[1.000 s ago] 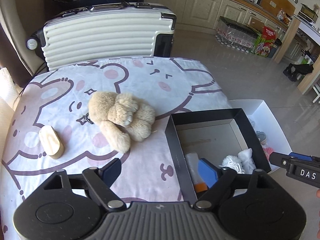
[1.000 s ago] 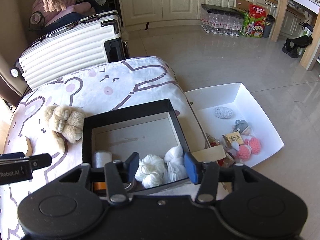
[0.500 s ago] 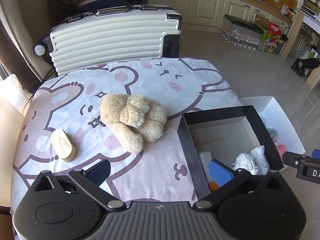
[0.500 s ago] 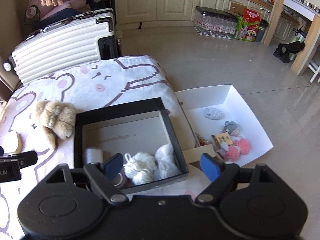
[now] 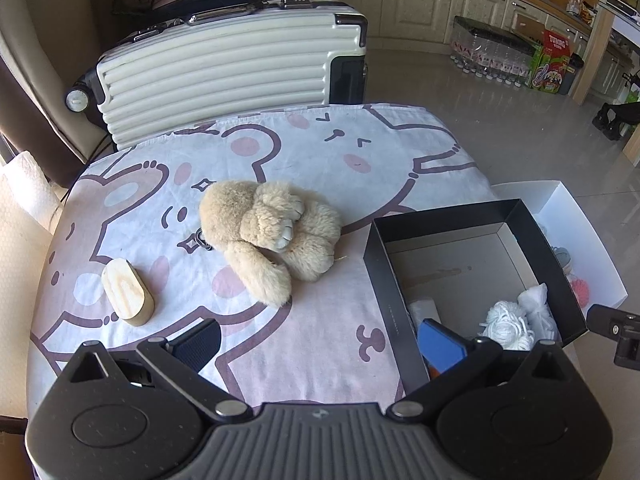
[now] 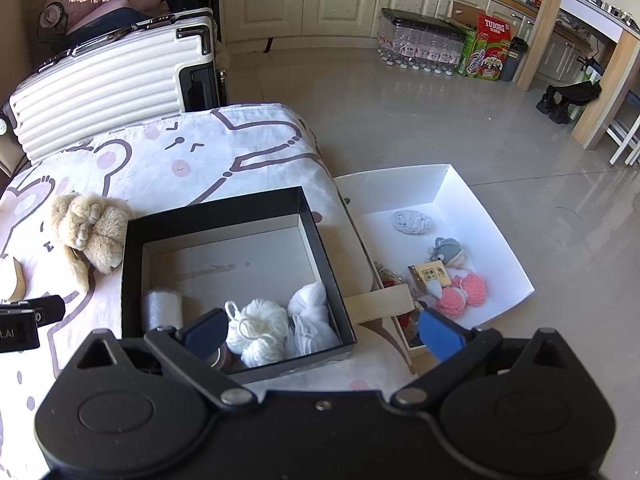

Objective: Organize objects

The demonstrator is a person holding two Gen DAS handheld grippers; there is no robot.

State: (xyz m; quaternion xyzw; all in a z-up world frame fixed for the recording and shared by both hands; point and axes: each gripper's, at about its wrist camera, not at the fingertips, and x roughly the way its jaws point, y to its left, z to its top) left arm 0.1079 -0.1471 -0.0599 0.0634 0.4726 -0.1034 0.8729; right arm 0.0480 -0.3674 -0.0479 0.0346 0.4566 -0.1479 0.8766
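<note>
Grippers: two, one in each of my hands, both angled down over the table.
Left gripper (image 5: 318,346): jaws spread as wide as they go, nothing between them; it hangs above the bear-print cloth (image 5: 280,152) and touches nothing. Its right finger overlaps the near left corner of the black box in view.
Right gripper (image 6: 322,334): jaws opening, now very wide, nothing gripped. Its left finger sits over the box interior beside the yarn; its right finger sits over the gap toward the white tray. Whether either pad touches anything I cannot tell.
Black box (image 6: 132,264): one, open-topped, on the right side of the table at the cloth's edge.
Box contents: one white yarn ball (image 6: 256,330), one white bundle (image 6: 312,314) touching it on the right, one grey spool (image 6: 162,308) upright in the near left corner. Something brown lies partly hidden behind my left finger; I cannot identify it.
Plush bear (image 5: 272,236): one, tan, lying on the cloth just left of the box, apart from it.
Wooden block (image 5: 127,294): one, oval-topped, on the cloth near the left edge, well apart from the bear.
White tray (image 6: 480,212): one, lower and to the right of the table.
Tray contents: one grey knitted piece (image 6: 412,222), one grey plush (image 6: 446,250), one small printed box (image 6: 430,276), two pink pompoms (image 6: 464,294); more items are hidden near the tray's left wall.
Suitcase (image 5: 224,68): one, white, ribbed, lying behind the table.
</note>
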